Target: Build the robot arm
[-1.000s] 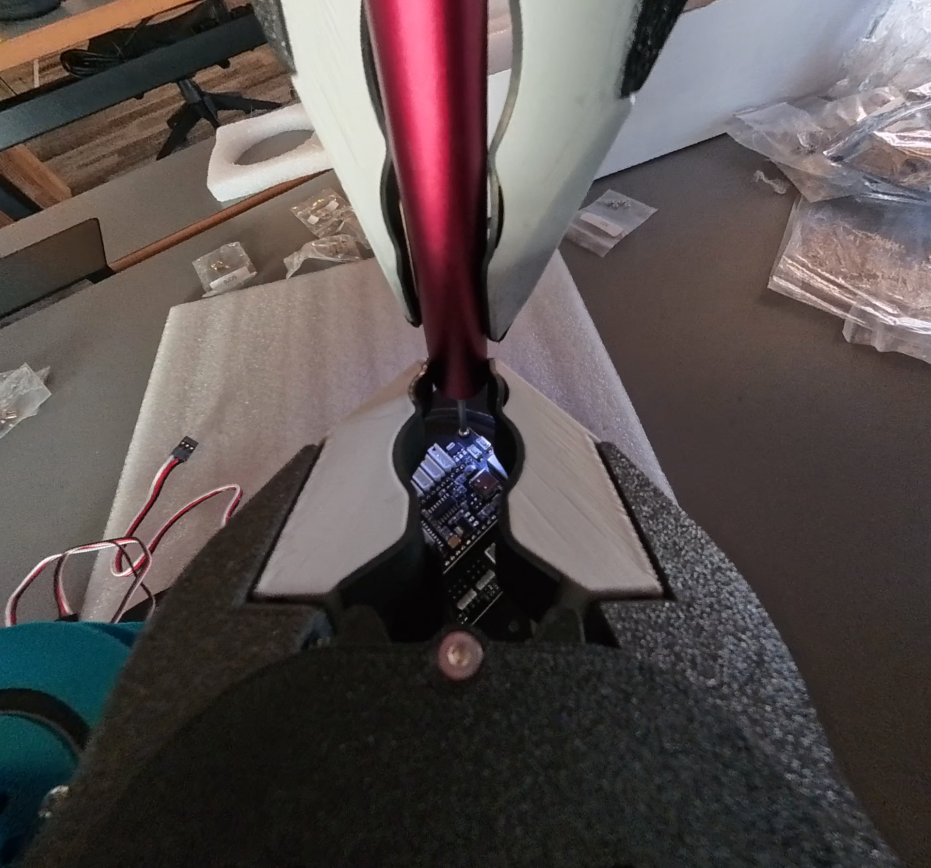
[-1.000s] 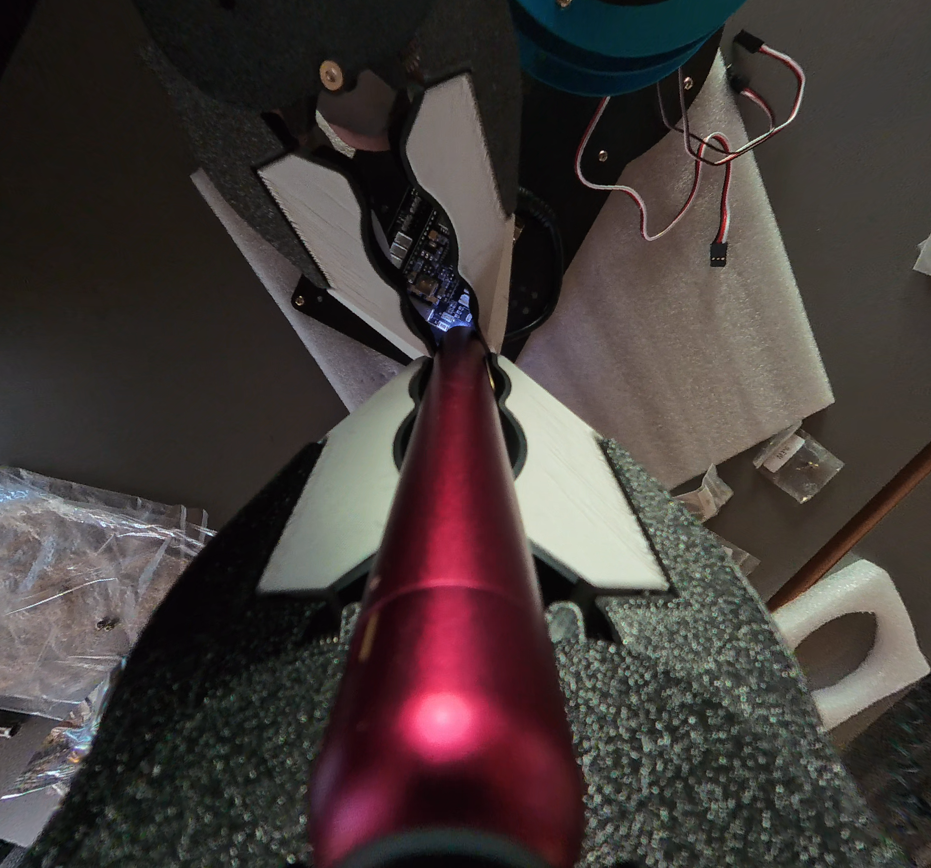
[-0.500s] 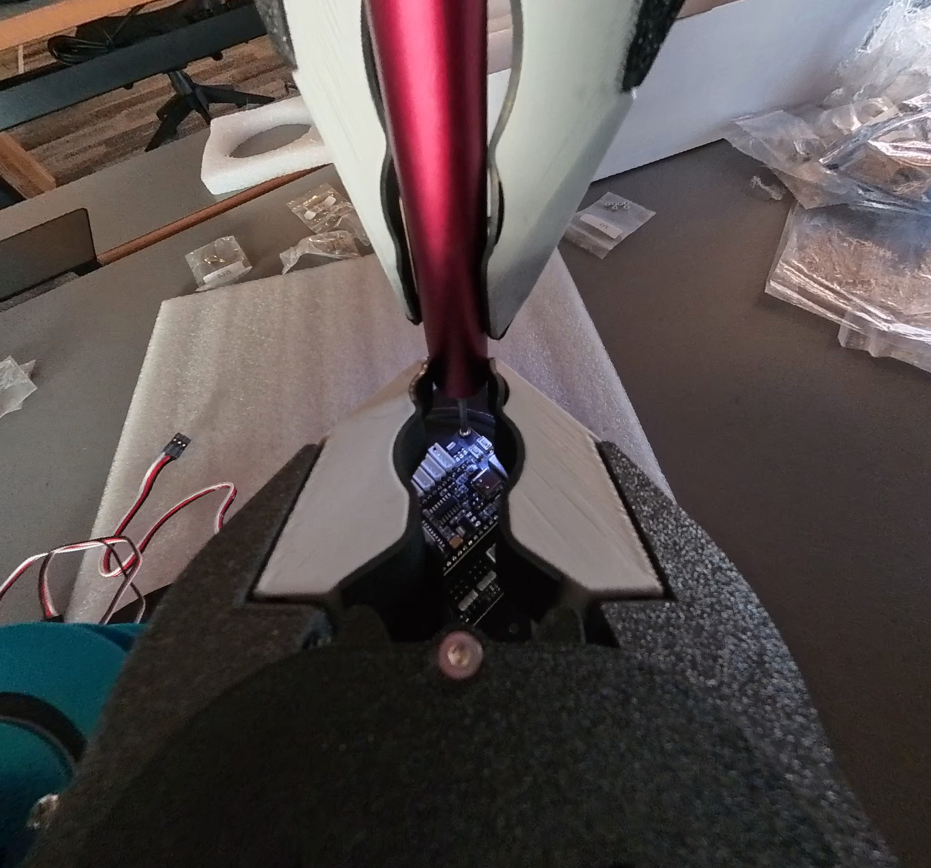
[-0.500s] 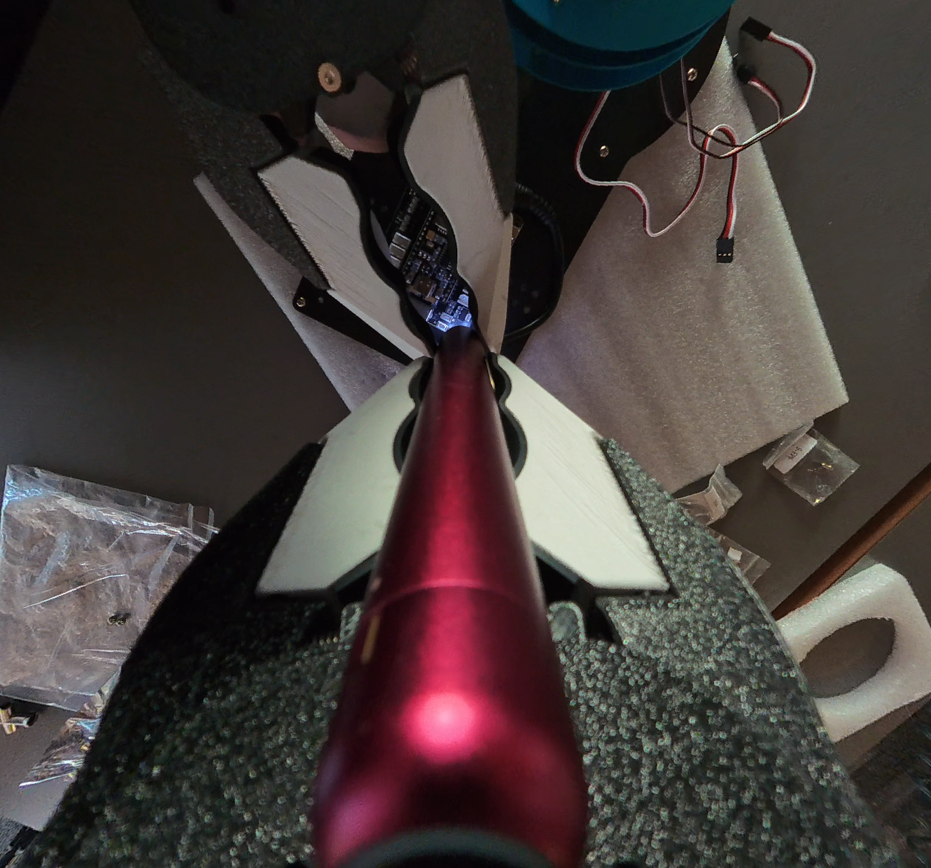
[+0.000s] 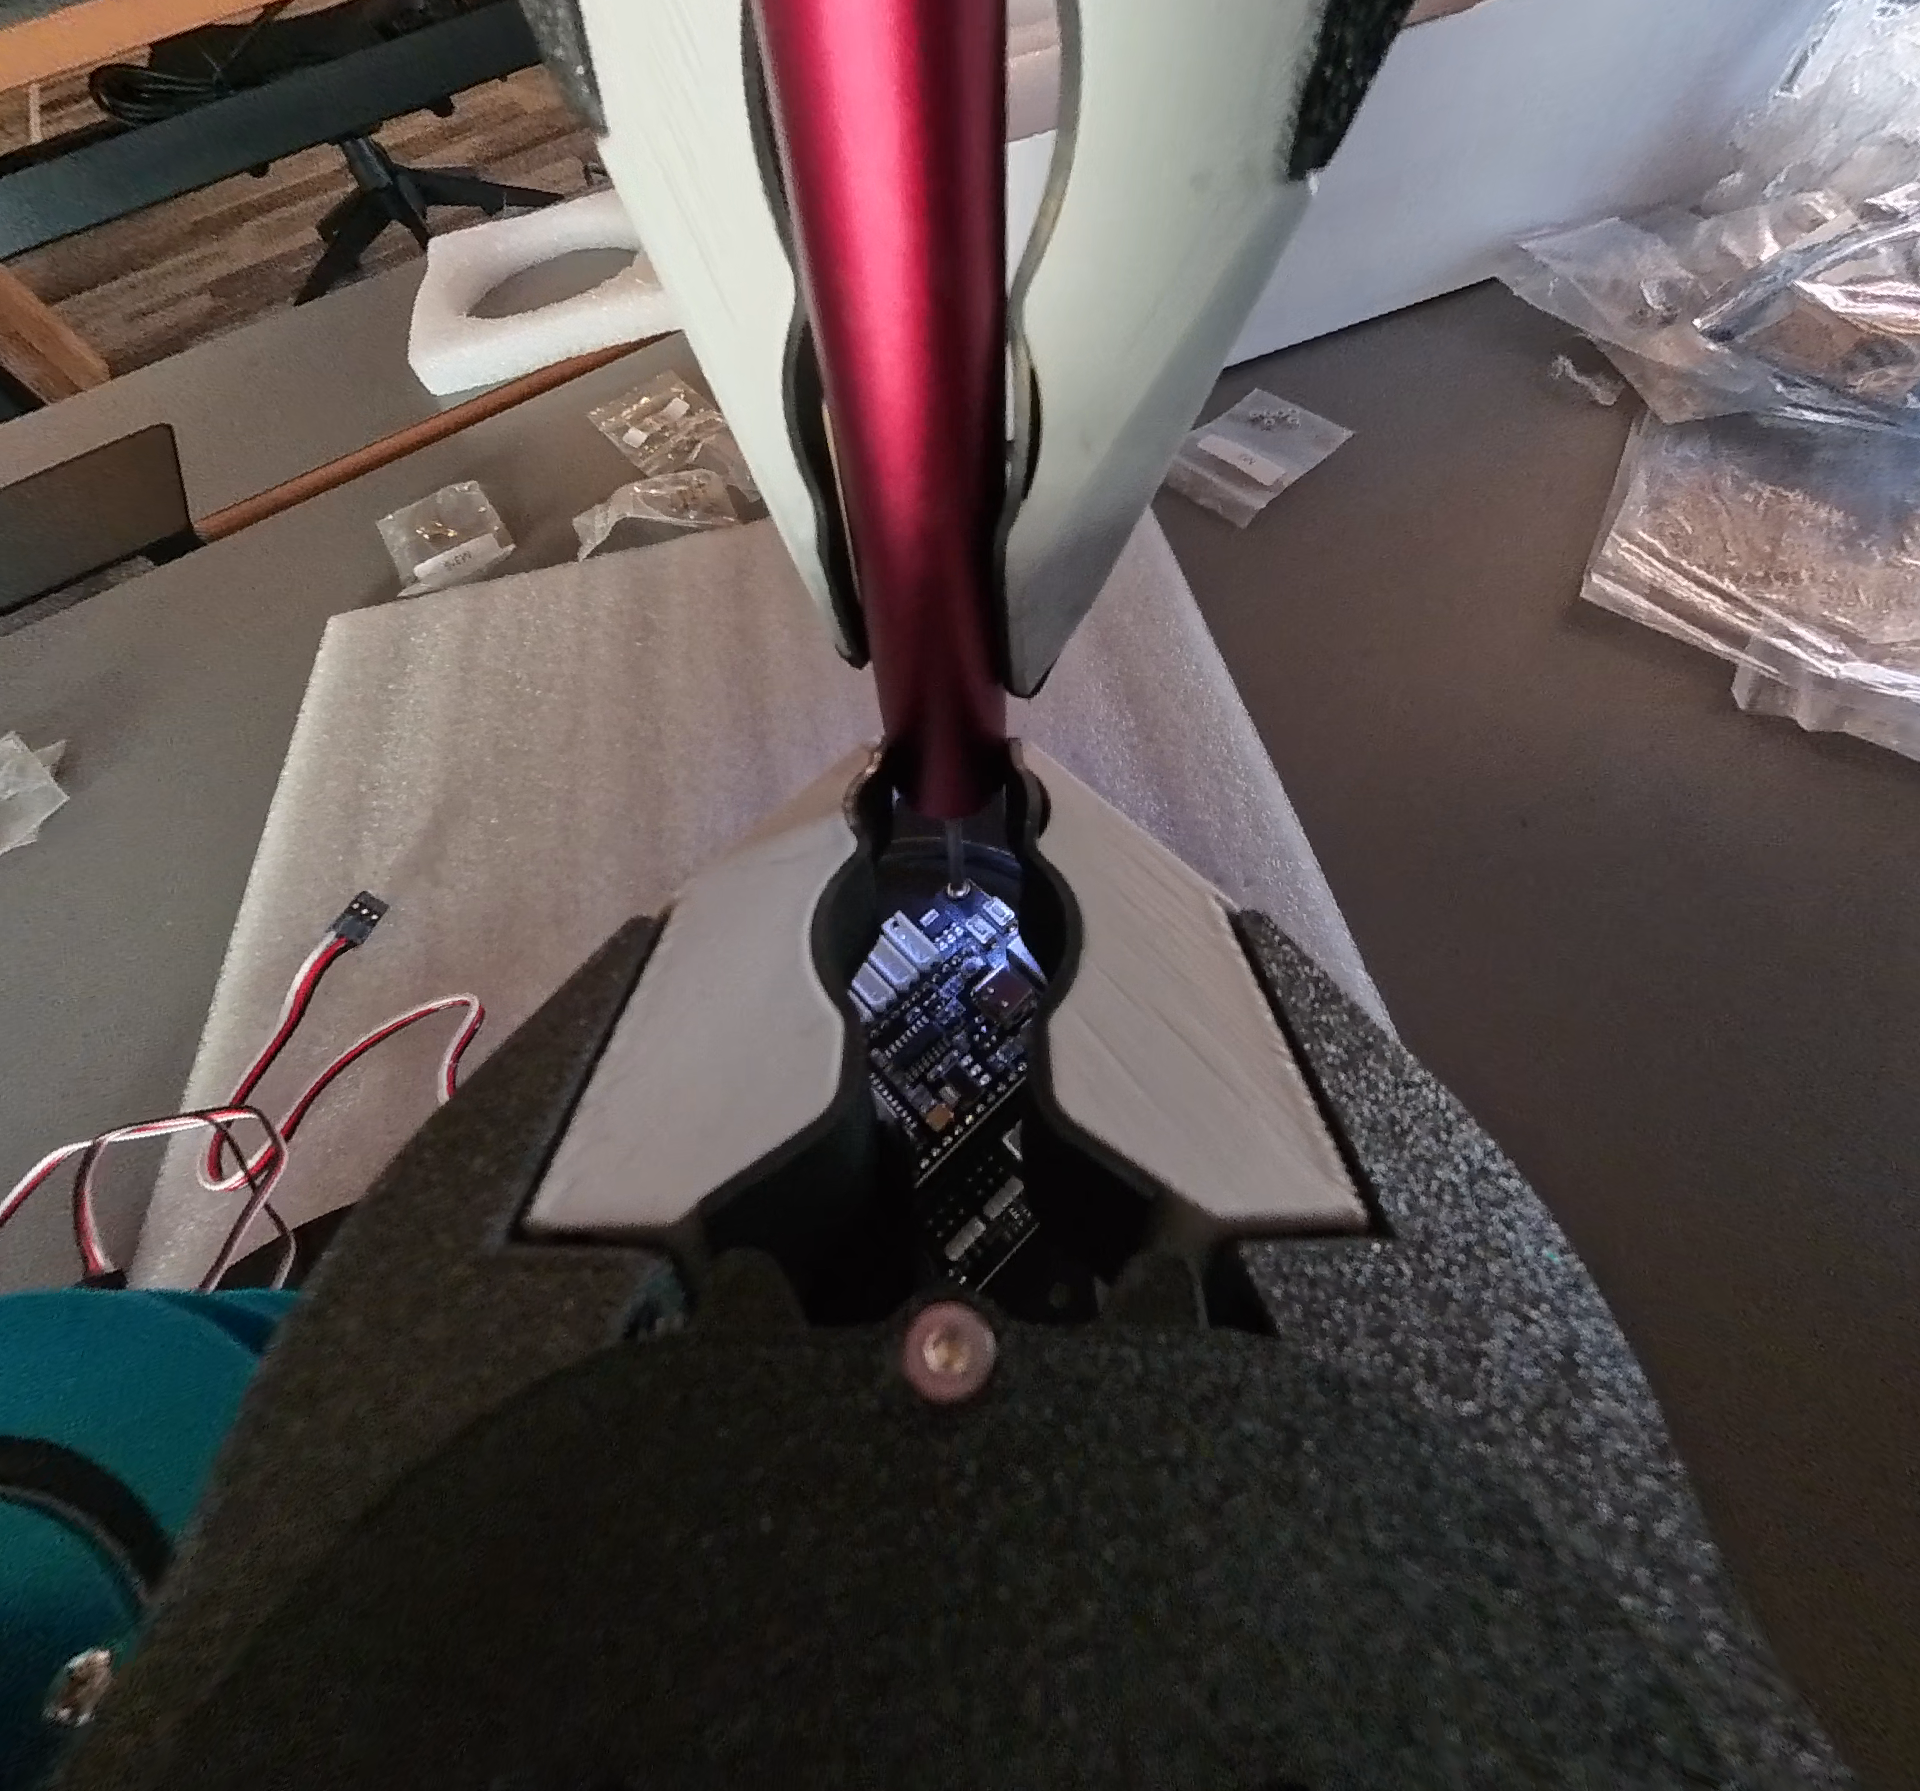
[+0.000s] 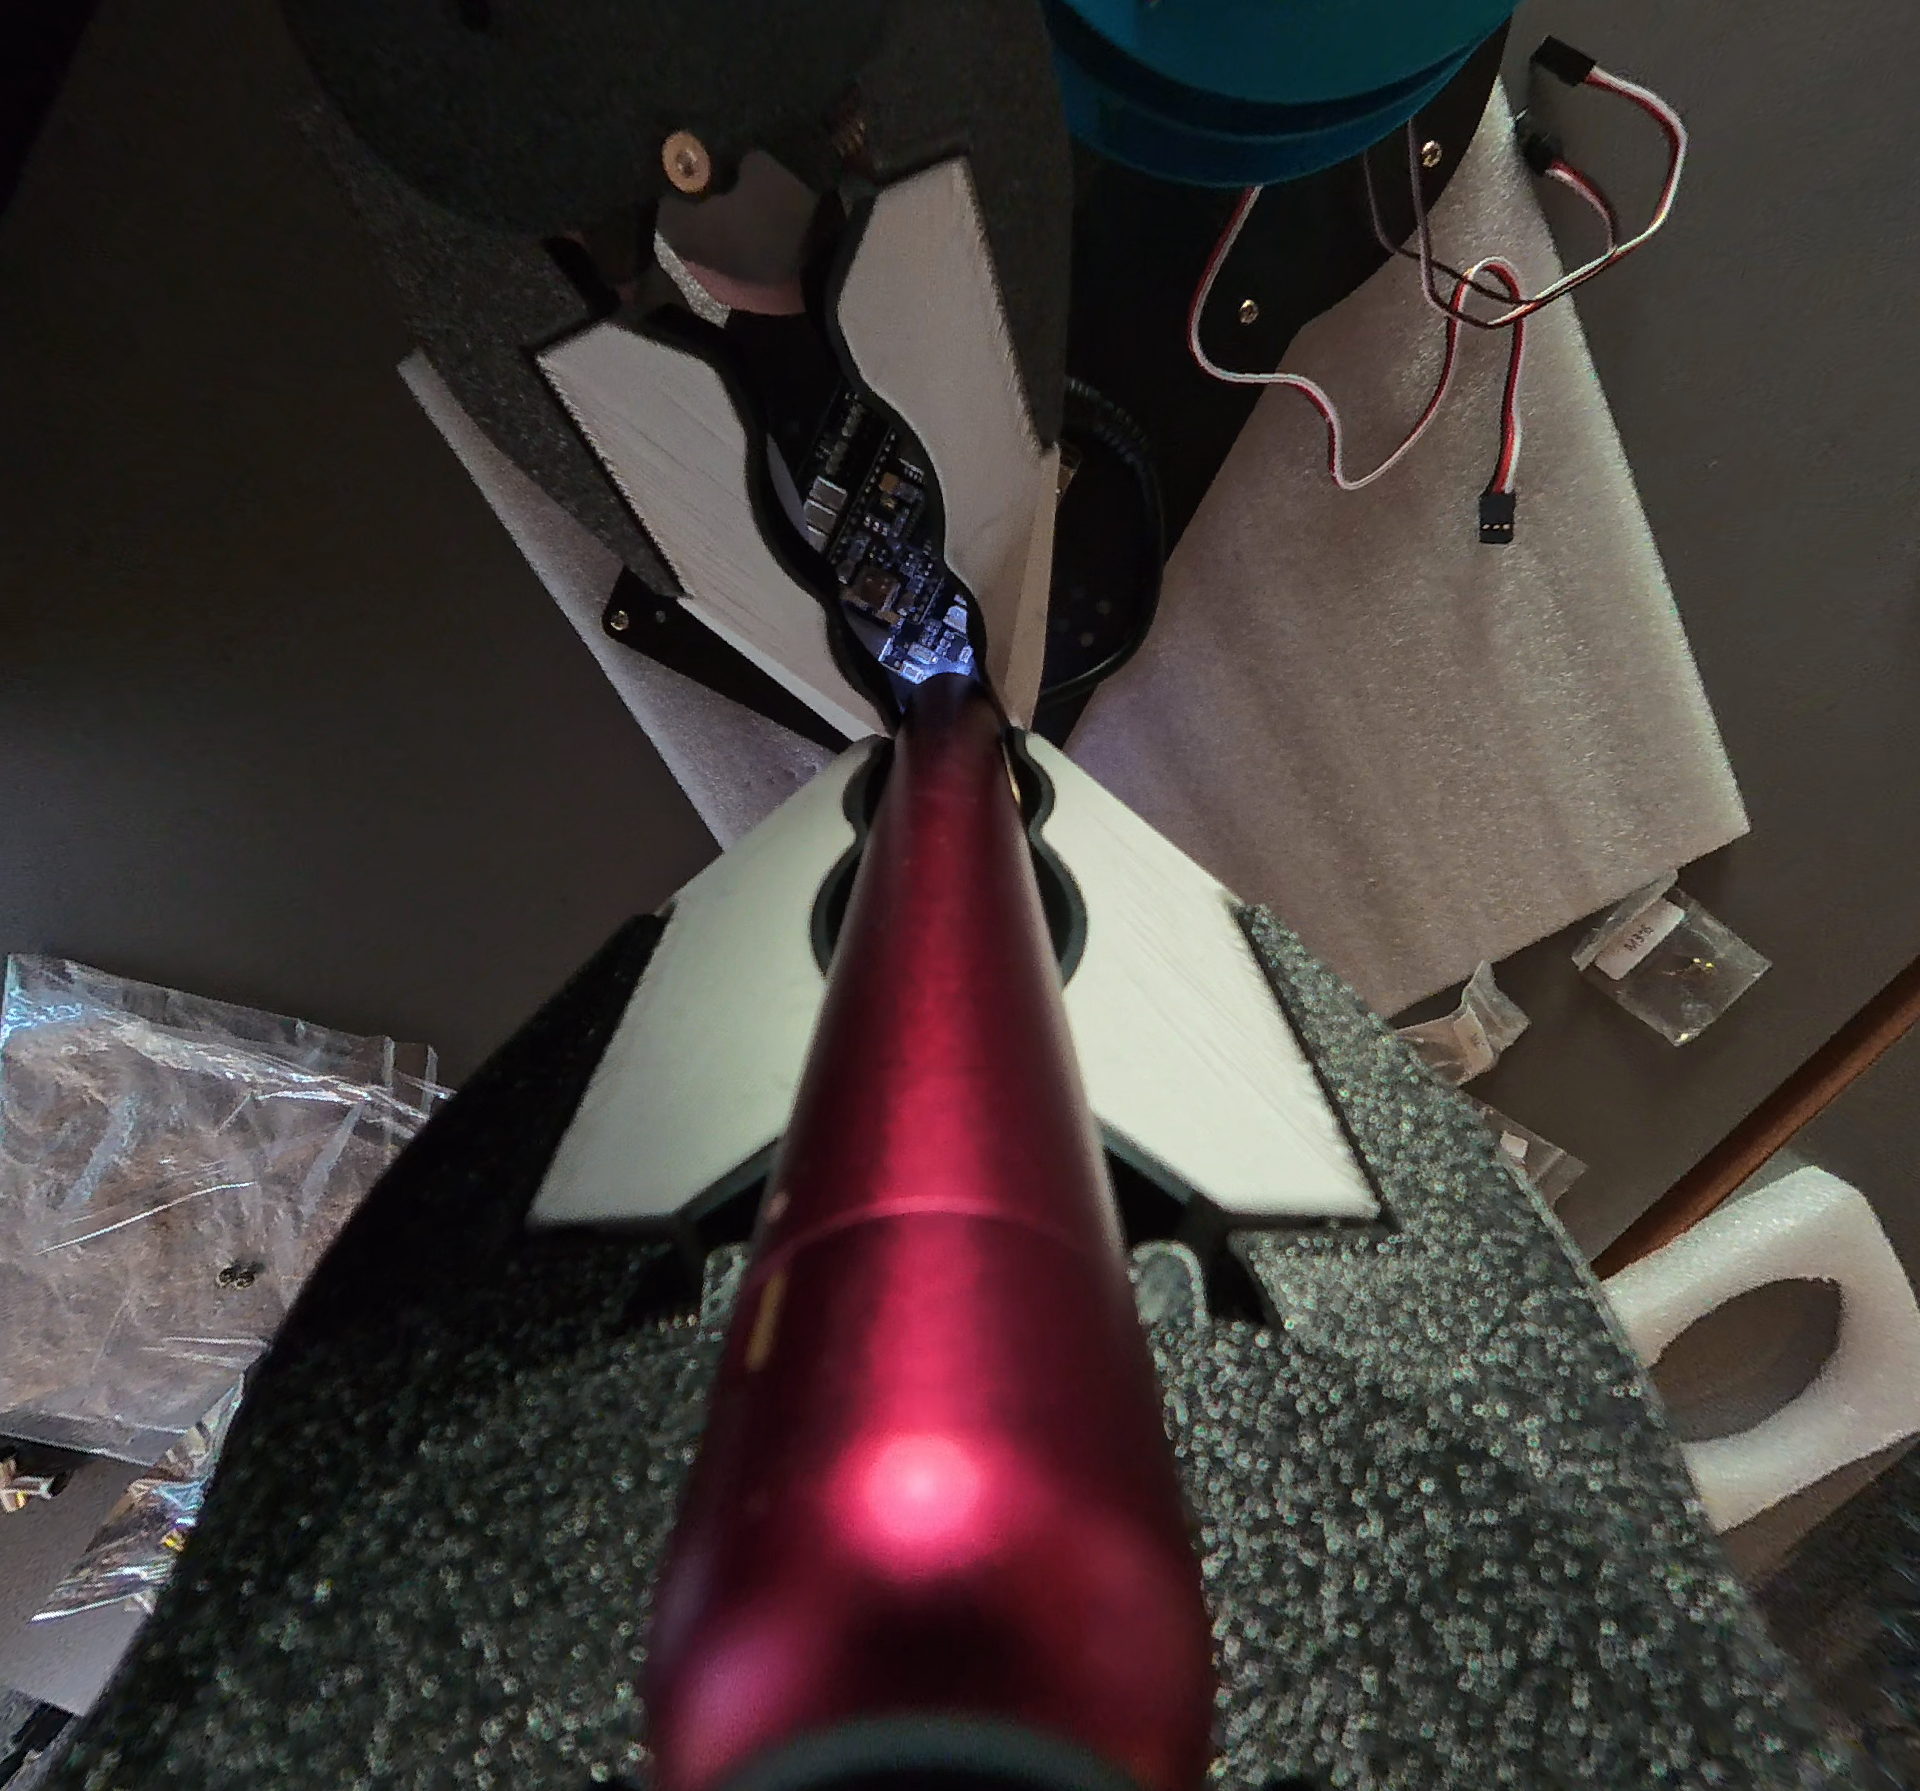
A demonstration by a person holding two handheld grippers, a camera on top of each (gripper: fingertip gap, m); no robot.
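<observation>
My right gripper (image 6: pixel 951 749) is shut on a red screwdriver (image 6: pixel 935 1170) that runs along its fingers and points down. The screwdriver's thin bit touches the near end of a dark circuit board (image 5: pixel 956 1014), which is lit there. My left gripper (image 5: pixel 943 770) is closed, with its fingertips either side of the screwdriver's nose (image 5: pixel 940 723). The board shows through the oval gap between its fingers. In the right wrist view the left gripper (image 6: pixel 940 718) comes in from the top over the board (image 6: pixel 873 536). The right gripper (image 5: pixel 935 671) hangs from above in the left wrist view.
The board's black plate lies on a white foam sheet (image 5: pixel 520 754) on a grey table. Red-white-black servo wires (image 5: pixel 312 1045) and a teal round part (image 6: pixel 1299 6) are beside it. Clear plastic bags (image 5: pixel 1766 515), small parts bags (image 5: pixel 442 546), a holed foam block (image 6: pixel 1766 1346) and a white box (image 5: pixel 1558 131) lie around. Only a small space, under 4 cm, lies between the two pairs of fingers.
Both grippers keep their hold and the bit stays on the board. The views have only drifted slightly.
</observation>
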